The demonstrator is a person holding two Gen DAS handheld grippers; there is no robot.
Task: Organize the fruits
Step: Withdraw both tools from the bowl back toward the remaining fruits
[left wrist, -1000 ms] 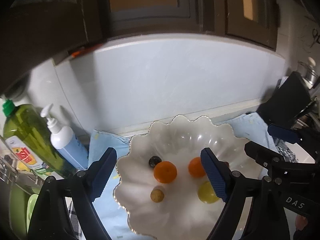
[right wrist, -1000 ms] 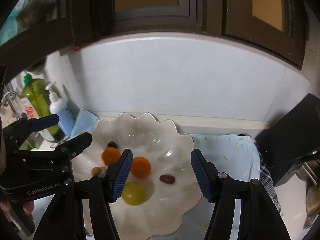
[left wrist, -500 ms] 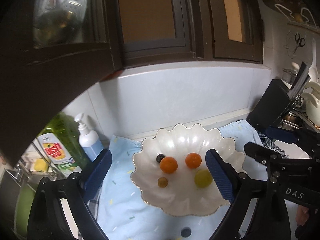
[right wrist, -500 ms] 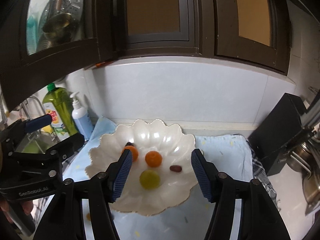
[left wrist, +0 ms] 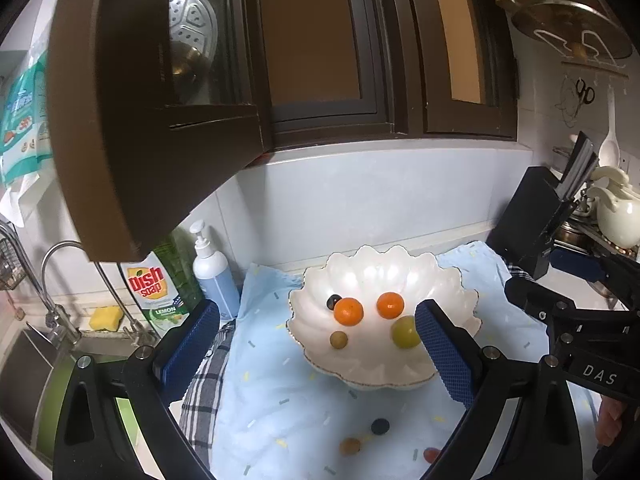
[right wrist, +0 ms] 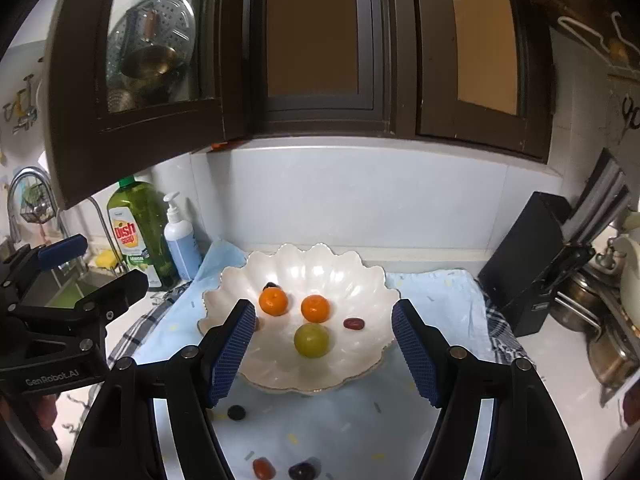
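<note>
A white scalloped bowl (left wrist: 360, 372) (right wrist: 360, 276) sits on a light blue cloth. In it lie two oranges (left wrist: 349, 311) (right wrist: 273, 301), a yellow-green fruit (left wrist: 405, 332) (right wrist: 311, 340), a small brown fruit (left wrist: 338, 339), a dark berry (left wrist: 333, 301) and a red date (right wrist: 353, 323). Loose small fruits lie on the cloth in front of the bowl: a dark one (left wrist: 379, 426) (right wrist: 236, 412), a brown one (left wrist: 349, 446), a red one (right wrist: 263, 468) and a dark one (right wrist: 302, 471). My left gripper (left wrist: 316, 356) is open and empty, back from the bowl. My right gripper (right wrist: 323, 354) is open and empty too.
A dish soap bottle (left wrist: 154, 286) and a pump bottle (left wrist: 212, 276) stand left of the bowl by the sink and tap (left wrist: 60, 280). A black knife block (right wrist: 536, 256) stands at the right, with pots beyond it. Dark wall cabinets (left wrist: 160, 120) hang overhead.
Both grippers have pulled back and up from the bowl, so the bowl looks smaller and the loose fruits on the cloth in front have come into view. Both stay open.
</note>
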